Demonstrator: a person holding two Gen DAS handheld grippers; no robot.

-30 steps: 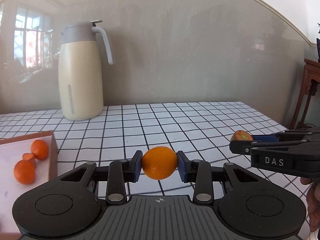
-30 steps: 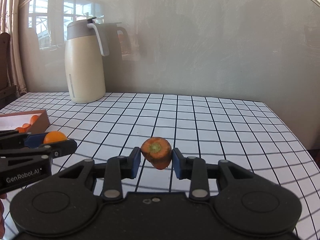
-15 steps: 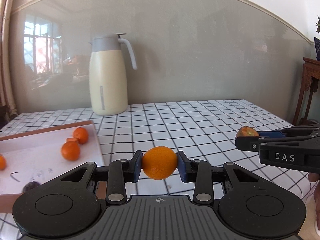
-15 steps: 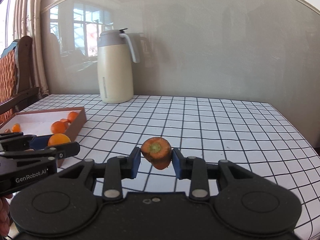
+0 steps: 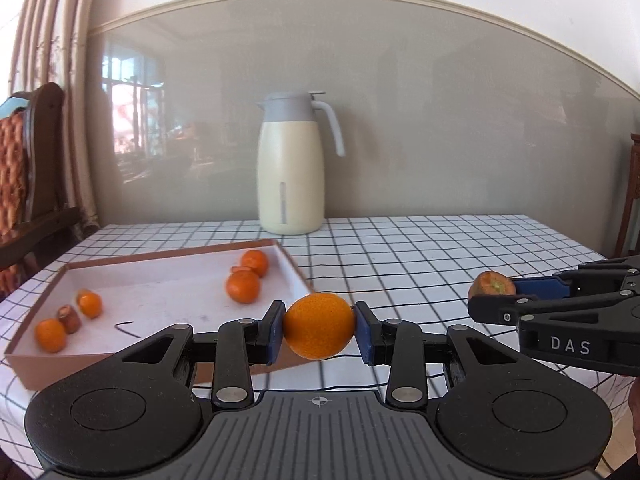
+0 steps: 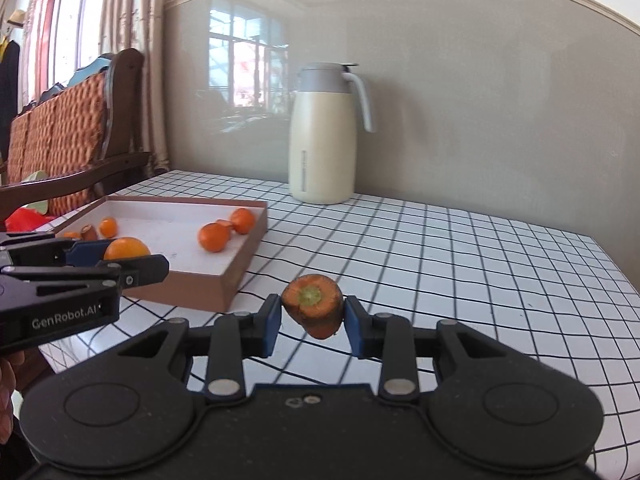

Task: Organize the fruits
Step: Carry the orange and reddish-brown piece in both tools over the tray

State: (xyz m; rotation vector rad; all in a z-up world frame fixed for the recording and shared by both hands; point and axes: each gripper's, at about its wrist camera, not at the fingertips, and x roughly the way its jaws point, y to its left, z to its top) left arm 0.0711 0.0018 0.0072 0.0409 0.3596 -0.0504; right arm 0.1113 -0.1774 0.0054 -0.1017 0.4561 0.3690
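Note:
My left gripper (image 5: 319, 332) is shut on an orange (image 5: 319, 332) and holds it in the air near the front right corner of a shallow brown box (image 5: 44, 372). The orange also shows in the right wrist view (image 6: 126, 249). My right gripper (image 6: 313, 312) is shut on a carrot stub (image 6: 313, 312), held above the checked tablecloth to the right of the box (image 6: 236, 272). The stub also shows in the left wrist view (image 5: 491, 284). Several small oranges (image 5: 243, 286) and carrot pieces (image 5: 69, 318) lie in the box.
A cream thermos jug (image 5: 291, 168) stands at the back of the table by the wall. A wooden chair (image 6: 76, 128) stands off the table's left side. The table's right edge (image 6: 616, 272) is near.
Both grippers have swung left and pulled back with their loads. The box has come fully into view and the jug has shifted to the right in both views.

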